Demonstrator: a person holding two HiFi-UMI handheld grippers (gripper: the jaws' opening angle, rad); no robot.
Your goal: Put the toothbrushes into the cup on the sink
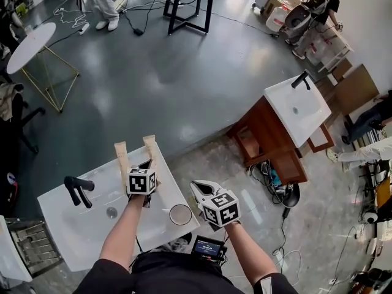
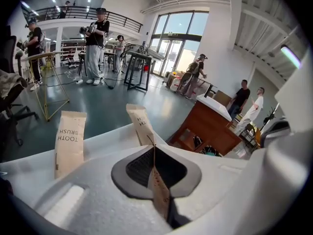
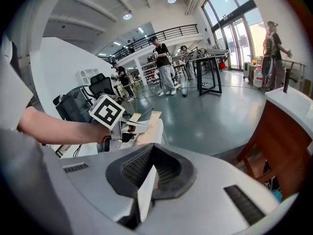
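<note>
Pinching toothbrush packet (image 2: pixel 160 195) edge-on between closed jaws, left hand-held gripper (image 2: pixel 154 160), right hand-held gripper (image 3: pixel 149 173) clamping pale packet (image 3: pixel 145 195)

The place is a large open test hall, not a home bathroom. A white washbasin with a black tap (image 1: pixel 67 237) stands free on a glossy dark grey floor (image 1: pixel 153 72), and a second white basin on a brown wooden cabinet (image 1: pixel 298 110) stands well apart. Loose cables (image 1: pixel 73 18) trail across the floor. A railed mezzanine (image 2: pixel 122 21), tall glass doors (image 2: pixel 173 43) and standing people (image 2: pixel 98 48) handling gear complete it.

The right claw (image 3: pixel 152 156) is clamped on a thin pale packet (image 3: pixel 146 194) seen edge-on.
</note>
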